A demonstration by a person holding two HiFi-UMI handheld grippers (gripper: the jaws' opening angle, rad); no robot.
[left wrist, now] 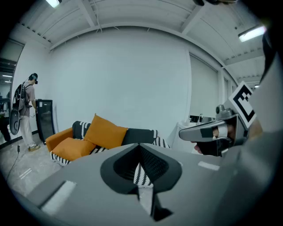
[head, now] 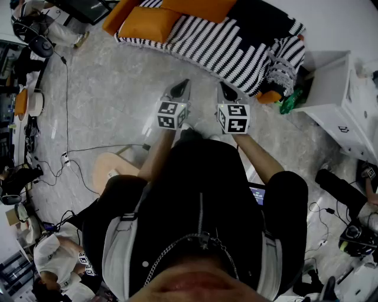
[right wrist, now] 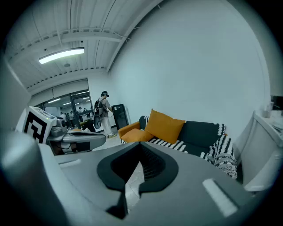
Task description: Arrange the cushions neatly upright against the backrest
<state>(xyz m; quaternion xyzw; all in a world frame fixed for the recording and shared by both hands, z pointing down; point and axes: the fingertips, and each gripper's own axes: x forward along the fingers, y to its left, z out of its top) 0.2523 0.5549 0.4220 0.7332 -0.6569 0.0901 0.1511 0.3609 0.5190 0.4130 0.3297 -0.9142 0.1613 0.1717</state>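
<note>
A sofa (head: 236, 41) with a black-and-white striped cover runs across the top of the head view. One orange cushion (head: 147, 23) lies flat on its seat near the left arm. A second orange cushion (head: 198, 7) leans upright against the backrest beside it. The same pair shows in the left gripper view, upright cushion (left wrist: 106, 131) and flat cushion (left wrist: 73, 148), and in the right gripper view, upright cushion (right wrist: 166, 126) and flat cushion (right wrist: 136, 135). My left gripper (head: 184, 82) and right gripper (head: 221, 85) hover side by side over the floor, short of the sofa, both shut and holding nothing.
A white cabinet (head: 336, 88) stands right of the sofa, with a green object (head: 290, 101) at its foot. A patterned throw (head: 282, 74) drapes the sofa's right end. Cables (head: 65, 156) and a wooden stool (head: 109, 168) are on the floor at left. A person (left wrist: 26, 106) stands beyond the sofa's left arm.
</note>
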